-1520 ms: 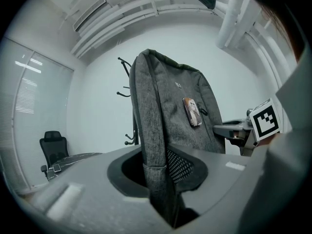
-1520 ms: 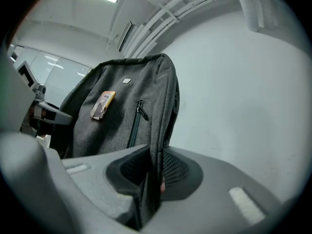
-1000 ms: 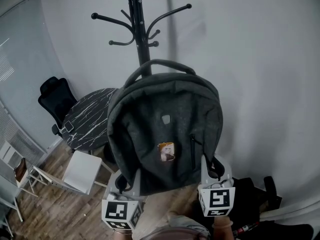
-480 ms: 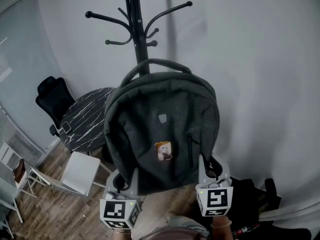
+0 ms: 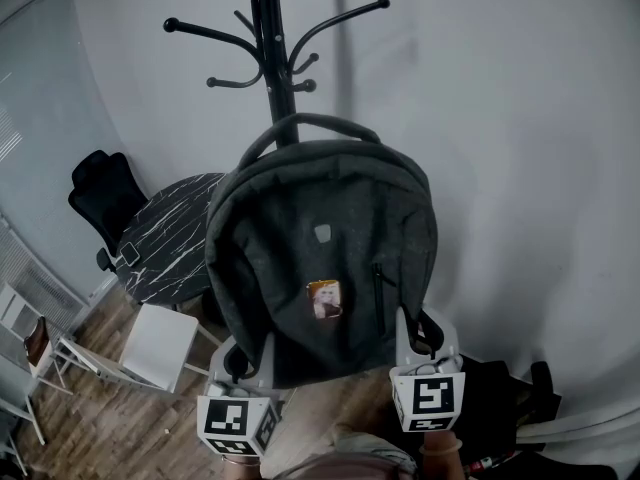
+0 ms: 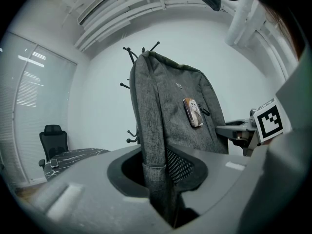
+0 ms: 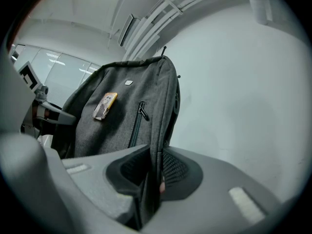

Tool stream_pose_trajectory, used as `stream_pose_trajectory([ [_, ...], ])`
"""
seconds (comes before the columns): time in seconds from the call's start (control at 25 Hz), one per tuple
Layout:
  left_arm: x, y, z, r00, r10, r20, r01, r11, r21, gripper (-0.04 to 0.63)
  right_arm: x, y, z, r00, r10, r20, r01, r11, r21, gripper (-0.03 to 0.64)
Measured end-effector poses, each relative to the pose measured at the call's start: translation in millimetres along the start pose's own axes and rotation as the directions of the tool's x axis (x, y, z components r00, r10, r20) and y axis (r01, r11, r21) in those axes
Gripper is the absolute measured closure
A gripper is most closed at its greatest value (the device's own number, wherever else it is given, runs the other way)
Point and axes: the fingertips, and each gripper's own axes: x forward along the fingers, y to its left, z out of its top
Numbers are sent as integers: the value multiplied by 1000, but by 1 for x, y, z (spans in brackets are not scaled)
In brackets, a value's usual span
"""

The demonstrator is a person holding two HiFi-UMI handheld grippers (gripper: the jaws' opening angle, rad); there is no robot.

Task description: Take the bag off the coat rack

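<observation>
Standing upright above the 2 grippers, the grey bag is pinched at its lower side edges. The left hand-held gripper has its jaws narrowed onto the fabric of 1 edge, and the right hand-held gripper clamps the other. Beyond both grippers, the bag's top handle lies in front of the coat rack pole, below its hooks. A round table and a black chair sit left of the left hand-held gripper.

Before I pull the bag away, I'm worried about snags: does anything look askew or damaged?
Nothing stands out: the backpack sits upright between the left gripper and right gripper, jaws clamped on its lower edges.
</observation>
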Motion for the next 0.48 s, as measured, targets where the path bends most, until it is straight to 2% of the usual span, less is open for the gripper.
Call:
stream_pose_trajectory([
  [0.48,1,-7,-3,1000,-20,-4,20,1000,0,503,-4,-5,-4,1000,-17,0,17,1000,-2,557],
])
